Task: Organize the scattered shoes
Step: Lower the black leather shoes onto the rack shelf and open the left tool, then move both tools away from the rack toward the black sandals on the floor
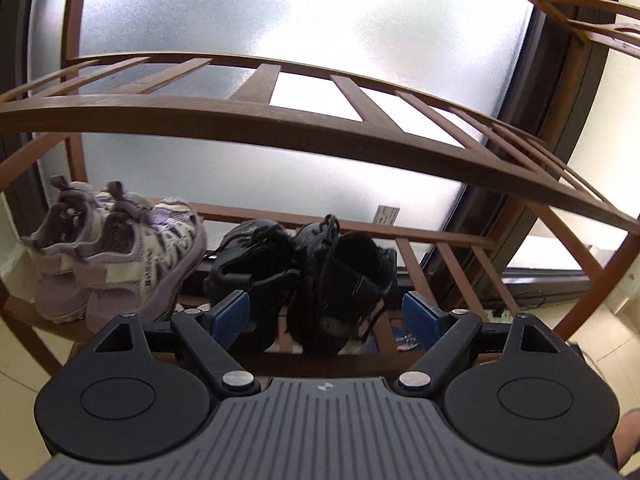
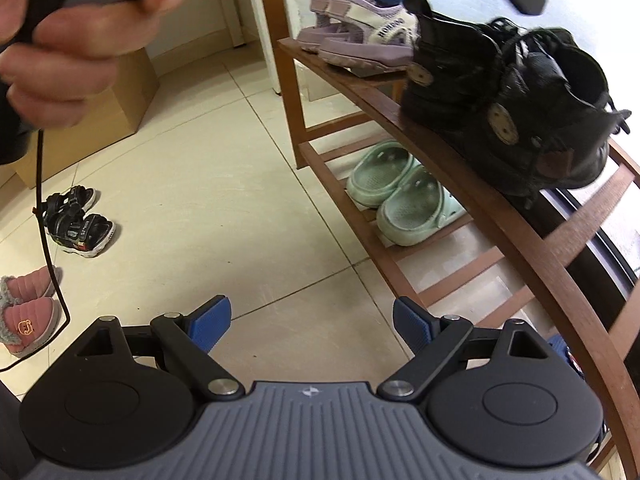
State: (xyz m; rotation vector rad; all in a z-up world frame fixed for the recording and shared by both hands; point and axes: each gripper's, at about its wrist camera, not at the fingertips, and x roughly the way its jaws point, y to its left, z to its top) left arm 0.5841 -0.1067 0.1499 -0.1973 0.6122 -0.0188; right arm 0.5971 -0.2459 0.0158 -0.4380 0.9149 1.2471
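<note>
A: Where are the shoes found?

B: On the rack [image 2: 516,220], a black pair [image 1: 304,280] is seen on the middle shelf, heels outward, with a lilac pair [image 1: 116,256] just beside it. Green clogs [image 2: 404,196] are set on the shelf below. On the floor [image 2: 224,168], well apart from the rack, small black sandals [image 2: 76,220] and pink slippers [image 2: 28,308] are left lying.

A: And the claws?

B: The left claw [image 1: 326,312] is held spread before the heels of the black pair, nothing between its pads. The right claw [image 2: 310,322] is likewise spread and empty, pointed at bare floor near the rack's foot.

A: How would the remaining shoes be expected to handle?

B: The sandals are judged light, with a fairly stiff sole and thin straps; a pinch across the heel strap or the sole edge would probably be firmest. The slippers look soft and padded, so they would likely be squashed under the pads; the quilted upper near the opening is judged the best hold, since the furry trim could slip.

A: Anything to be watched?

B: A black cable [image 2: 48,240] hangs from the hand [image 2: 80,40] gripping the left tool and trails near the slippers; it could be snagged. Each pair may also need to be carried one shoe per claw.
</note>
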